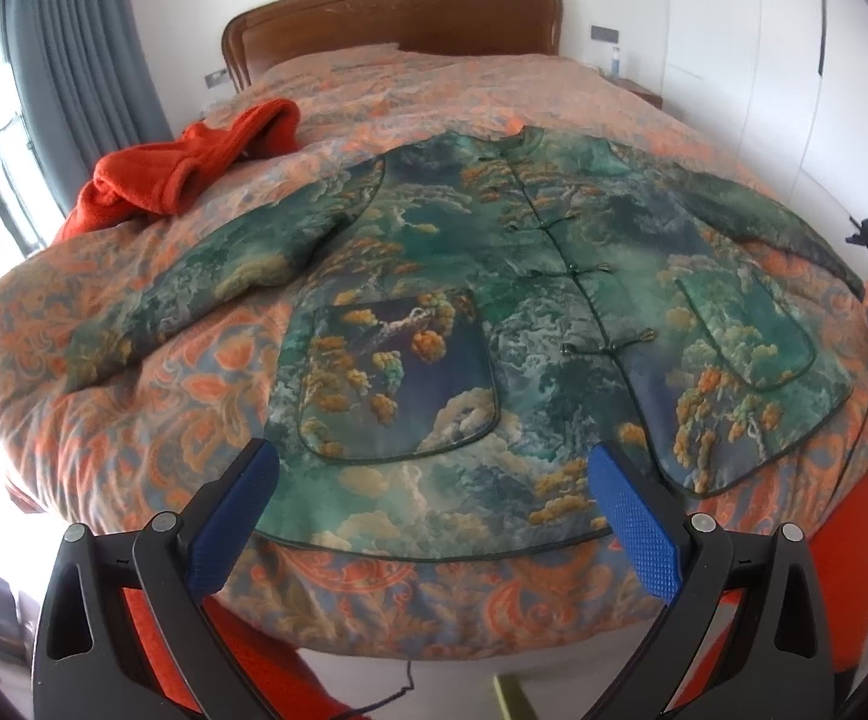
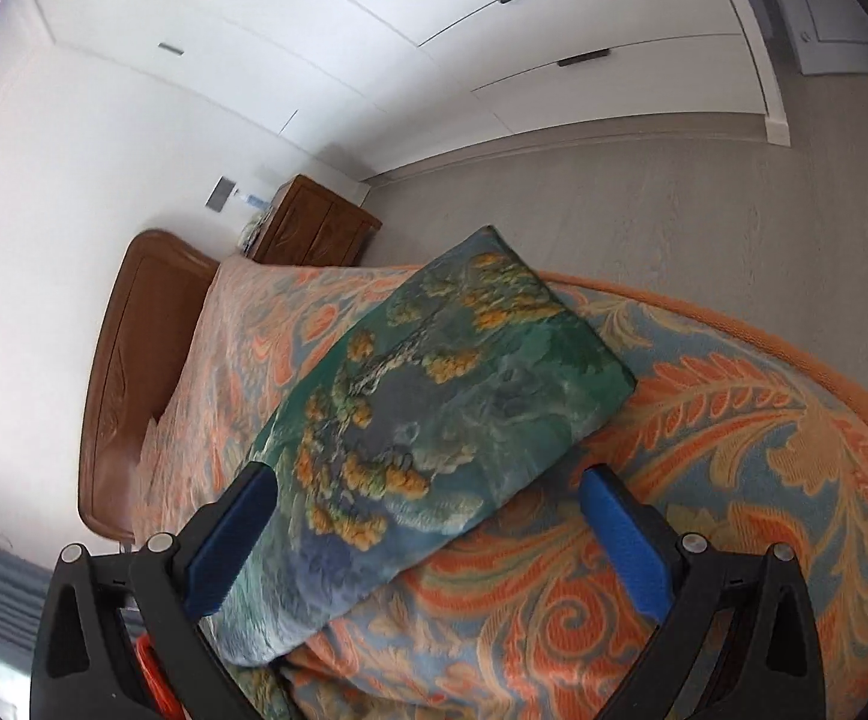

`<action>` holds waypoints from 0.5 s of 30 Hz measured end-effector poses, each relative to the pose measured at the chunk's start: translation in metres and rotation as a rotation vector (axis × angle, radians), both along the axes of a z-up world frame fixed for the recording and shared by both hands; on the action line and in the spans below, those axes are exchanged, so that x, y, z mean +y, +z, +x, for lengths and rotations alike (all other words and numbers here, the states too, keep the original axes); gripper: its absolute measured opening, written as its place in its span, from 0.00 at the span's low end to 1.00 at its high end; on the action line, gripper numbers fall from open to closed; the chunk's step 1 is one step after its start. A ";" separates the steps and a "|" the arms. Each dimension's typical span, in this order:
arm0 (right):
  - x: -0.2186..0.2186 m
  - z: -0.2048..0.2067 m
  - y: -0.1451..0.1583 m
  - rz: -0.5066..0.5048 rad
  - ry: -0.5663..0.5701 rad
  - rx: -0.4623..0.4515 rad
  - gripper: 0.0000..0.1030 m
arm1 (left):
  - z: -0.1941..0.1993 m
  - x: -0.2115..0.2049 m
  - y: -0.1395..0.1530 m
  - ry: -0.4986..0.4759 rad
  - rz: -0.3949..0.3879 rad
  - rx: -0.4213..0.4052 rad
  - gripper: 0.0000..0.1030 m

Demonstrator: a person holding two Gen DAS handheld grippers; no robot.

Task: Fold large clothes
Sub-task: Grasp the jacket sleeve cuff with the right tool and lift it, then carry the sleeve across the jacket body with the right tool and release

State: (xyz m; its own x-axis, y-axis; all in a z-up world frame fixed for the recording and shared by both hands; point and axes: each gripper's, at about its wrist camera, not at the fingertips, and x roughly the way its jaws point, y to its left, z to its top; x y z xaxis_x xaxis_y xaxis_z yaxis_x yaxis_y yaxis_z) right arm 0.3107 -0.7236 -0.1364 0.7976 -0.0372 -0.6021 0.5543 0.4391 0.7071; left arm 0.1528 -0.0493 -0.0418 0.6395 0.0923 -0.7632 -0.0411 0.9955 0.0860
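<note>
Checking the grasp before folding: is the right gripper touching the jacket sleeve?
Cannot tell. In the right wrist view the open right gripper straddles the jacket sleeve, but no view plainly shows contact or a gap.

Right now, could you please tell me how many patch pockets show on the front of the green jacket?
2: one patch pocket left of the button line, another pocket right of it, both on the green landscape-print jacket.

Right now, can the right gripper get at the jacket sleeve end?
Probably yes: the right gripper is open, with the jacket sleeve lying flat on the bedspread between its fingers, nothing covering it.
</note>
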 end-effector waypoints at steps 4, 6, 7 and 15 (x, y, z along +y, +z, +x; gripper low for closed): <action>-0.008 0.009 -0.015 0.026 -0.070 0.023 0.50 | -0.002 -0.001 -0.003 0.002 0.008 0.009 1.00; -0.008 0.015 -0.018 0.032 -0.069 0.041 0.19 | -0.003 0.000 -0.005 0.005 0.007 0.017 1.00; -0.003 0.017 -0.014 0.024 -0.065 0.037 0.17 | -0.004 0.001 -0.006 0.007 0.003 0.021 1.00; 0.090 0.031 0.117 -0.321 0.156 -0.116 0.11 | -0.006 0.008 -0.013 -0.003 -0.038 0.033 1.00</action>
State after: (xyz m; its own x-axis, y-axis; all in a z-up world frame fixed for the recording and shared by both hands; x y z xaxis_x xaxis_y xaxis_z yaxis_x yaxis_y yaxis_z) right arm 0.3414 -0.6339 -0.0198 0.8706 -0.0826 -0.4850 0.3880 0.7215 0.5734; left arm 0.1465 -0.0412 -0.0548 0.6140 0.0615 -0.7869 -0.0362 0.9981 0.0497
